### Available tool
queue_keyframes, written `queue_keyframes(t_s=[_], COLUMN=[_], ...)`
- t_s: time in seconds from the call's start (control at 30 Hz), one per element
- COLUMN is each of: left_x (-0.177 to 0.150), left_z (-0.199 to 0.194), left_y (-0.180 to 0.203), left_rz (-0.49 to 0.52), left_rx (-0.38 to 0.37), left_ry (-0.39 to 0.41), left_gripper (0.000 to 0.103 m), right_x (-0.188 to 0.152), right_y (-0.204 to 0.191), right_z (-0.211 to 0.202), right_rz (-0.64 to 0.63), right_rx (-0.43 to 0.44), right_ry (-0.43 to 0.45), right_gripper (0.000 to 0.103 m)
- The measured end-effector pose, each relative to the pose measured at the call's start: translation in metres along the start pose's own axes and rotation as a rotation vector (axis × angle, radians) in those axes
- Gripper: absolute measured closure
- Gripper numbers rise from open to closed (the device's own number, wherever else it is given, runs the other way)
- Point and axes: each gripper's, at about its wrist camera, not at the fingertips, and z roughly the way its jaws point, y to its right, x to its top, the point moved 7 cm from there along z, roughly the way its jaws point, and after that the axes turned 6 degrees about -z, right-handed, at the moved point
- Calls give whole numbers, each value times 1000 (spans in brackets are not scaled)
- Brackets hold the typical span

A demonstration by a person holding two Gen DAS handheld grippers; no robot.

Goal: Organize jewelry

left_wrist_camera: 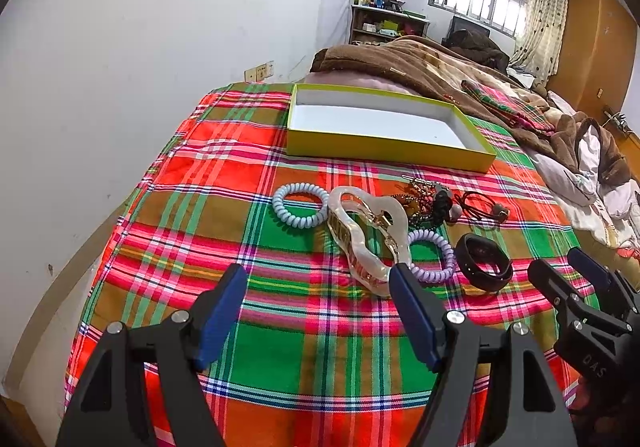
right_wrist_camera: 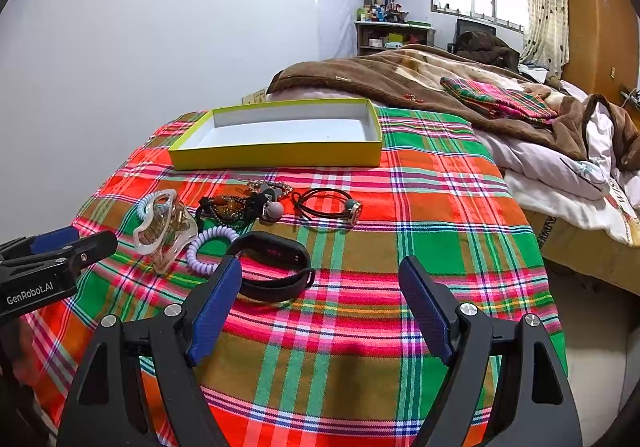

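Here, on a plaid-covered surface:
Box: a shallow yellow-green box with a white inside lay open-topped at the far side of the plaid cloth; nothing showed in it beyond a tiny dark speck on its floor.
Jewelry: all pieces lay outside the box, in a loose row just in front of it.
Row: a pale blue coil band, a pearly white hair claw, a dark beaded tangle, a lilac coil band, a black wristband and a black cord with beads.
Left gripper: its jaws stood wide apart over the cloth, holding nothing, one blue pad just before the hair claw.
Right gripper: likewise spread and empty, the wristband just beyond its left finger.
Beyond: a brown blanket heaped on the bed.
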Motion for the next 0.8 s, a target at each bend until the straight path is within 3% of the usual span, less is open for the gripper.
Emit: queue_keyframes(t_s=[0.43,0.8], left_x=[16,24], left_z=[9,35], left_y=[-6,0], left_rz=[-28,-22], left_rx=[-84,-148], left_ry=[-54,-174], left_gripper=[27,27], right_x=[10,16], right_y=[4,4], right_z=[15,44], right_rz=[-31,-112], right_rx=[19,141], right_ry=[-26,-121], right_gripper=[22,24])
